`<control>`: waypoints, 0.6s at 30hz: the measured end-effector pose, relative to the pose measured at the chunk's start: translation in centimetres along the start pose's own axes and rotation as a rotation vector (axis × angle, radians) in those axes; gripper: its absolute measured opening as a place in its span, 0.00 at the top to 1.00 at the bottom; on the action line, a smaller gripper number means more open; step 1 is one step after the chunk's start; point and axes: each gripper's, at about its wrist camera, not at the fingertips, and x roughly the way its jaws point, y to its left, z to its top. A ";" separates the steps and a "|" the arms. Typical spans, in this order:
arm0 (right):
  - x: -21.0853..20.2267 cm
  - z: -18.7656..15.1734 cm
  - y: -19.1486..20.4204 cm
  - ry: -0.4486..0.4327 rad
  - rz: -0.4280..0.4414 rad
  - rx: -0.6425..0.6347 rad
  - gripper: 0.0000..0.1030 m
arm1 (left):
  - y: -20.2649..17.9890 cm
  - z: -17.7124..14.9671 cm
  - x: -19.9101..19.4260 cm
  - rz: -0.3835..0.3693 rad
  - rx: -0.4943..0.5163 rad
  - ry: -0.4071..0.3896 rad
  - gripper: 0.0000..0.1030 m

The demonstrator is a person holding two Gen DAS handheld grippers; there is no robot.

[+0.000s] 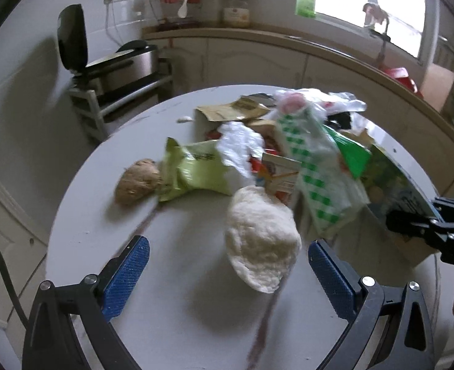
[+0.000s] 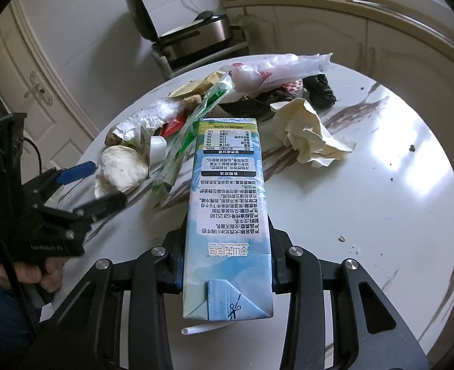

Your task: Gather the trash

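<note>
Holding the carton [image 2: 227, 215] in my right tongs [image 2: 227, 259], I have its long axis running straight out along the fingers, spout end toward me and far end over the trash pile [image 2: 257, 92] in the middle of the tabletop [image 2: 365, 200]. The pads are clamped on its two narrow sides near the folded end, so that grip looks settled.

My left tongs [image 1: 228, 277] are the ones nearer the next piece. They hang released, wide apart, with nothing between the blue pads [image 1: 128, 274] but bare tabletop and the near edge of the white lump [image 1: 261, 240]. That lump lies just ahead and a little toward the right finger, its longer side running roughly away from me, so it sits skewed to the gap, not centred in it. From the right wrist view the lump rests just beyond the left fingertips, apart from them as far as I can tell.

Behind it lie a green bag [image 1: 196, 169], a brown round thing [image 1: 137, 182] and a checked wrapper [image 1: 313, 178], all touching or overlapping in one heap. I judge the lump is my left hand's to take: shift slightly right, push forward, then close.
</note>
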 end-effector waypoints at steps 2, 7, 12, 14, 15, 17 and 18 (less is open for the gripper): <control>0.2 0.0 -0.1 0.002 0.004 0.003 0.65 | 0.0 0.3 0.4 0.008 0.013 0.005 0.01; 0.4 0.0 -0.2 0.005 0.011 0.005 0.65 | -0.7 1.1 1.7 -0.018 0.033 0.024 0.08; 0.2 0.0 -0.5 0.003 0.007 0.011 0.66 | -0.1 1.7 2.6 -0.072 0.009 0.040 0.51; 0.1 -0.1 -0.6 0.000 0.006 0.015 0.66 | 0.1 1.8 2.6 -0.081 -0.001 0.042 0.52; 0.0 -0.1 -0.7 -0.002 0.004 0.016 0.66 | 0.3 1.8 2.6 -0.088 -0.008 0.041 0.52; -0.2 -0.2 -0.7 -0.008 0.005 0.019 0.66 | 0.5 1.7 2.5 -0.095 -0.021 0.041 0.53; -0.4 -0.3 -0.8 -0.011 0.005 0.019 0.66 | 0.7 1.5 2.2 -0.096 -0.027 0.041 0.53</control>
